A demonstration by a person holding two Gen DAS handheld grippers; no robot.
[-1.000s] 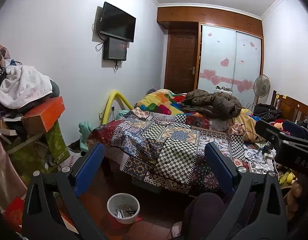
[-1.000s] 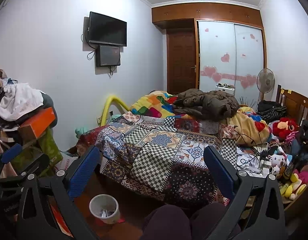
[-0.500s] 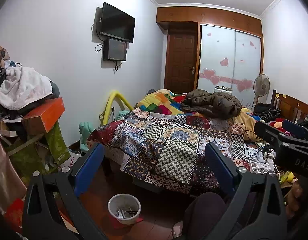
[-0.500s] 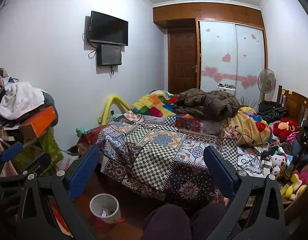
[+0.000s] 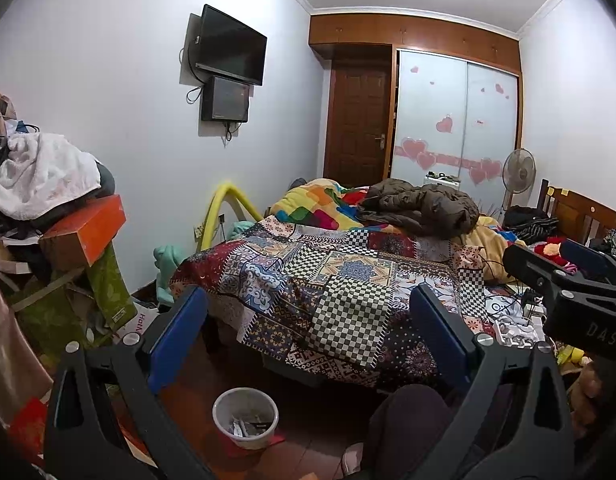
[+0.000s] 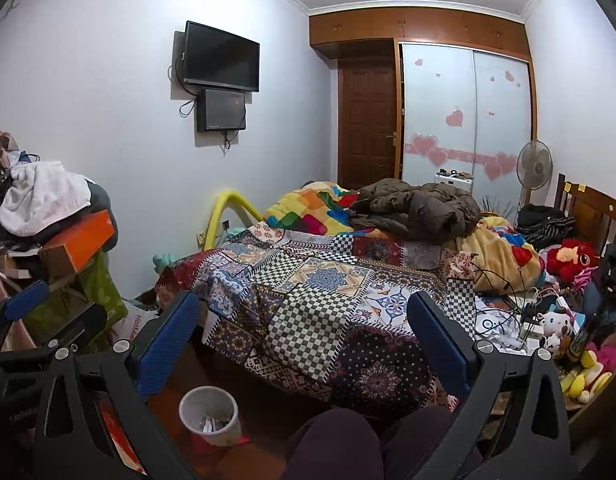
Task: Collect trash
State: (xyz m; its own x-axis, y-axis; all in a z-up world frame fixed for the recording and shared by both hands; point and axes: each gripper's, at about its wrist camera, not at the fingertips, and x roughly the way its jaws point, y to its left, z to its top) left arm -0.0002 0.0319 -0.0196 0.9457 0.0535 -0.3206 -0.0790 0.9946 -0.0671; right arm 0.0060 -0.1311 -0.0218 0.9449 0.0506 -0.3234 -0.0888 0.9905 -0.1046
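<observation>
A small white waste bin [image 5: 245,416] stands on the dark floor at the foot of the bed, with scraps of paper trash inside; it also shows in the right wrist view, waste bin [image 6: 210,414]. My left gripper [image 5: 308,332] is open, held in the air well above the bin, nothing between its blue pads. My right gripper [image 6: 302,334] is open too, empty, at about the same height. Each gripper shows at the edge of the other's view. The person's knees [image 6: 348,440] are below both.
A bed with a patchwork quilt [image 5: 328,280] fills the middle, with a brown jacket [image 5: 424,208] and blankets on it. Piled boxes and clothes [image 5: 56,216] crowd the left. Cables, chargers and soft toys [image 6: 548,320] lie at the right. A wall TV [image 5: 230,46], door and wardrobe stand behind.
Both grippers have barely moved; the views have shifted very slightly. Nothing has been picked up or let go.
</observation>
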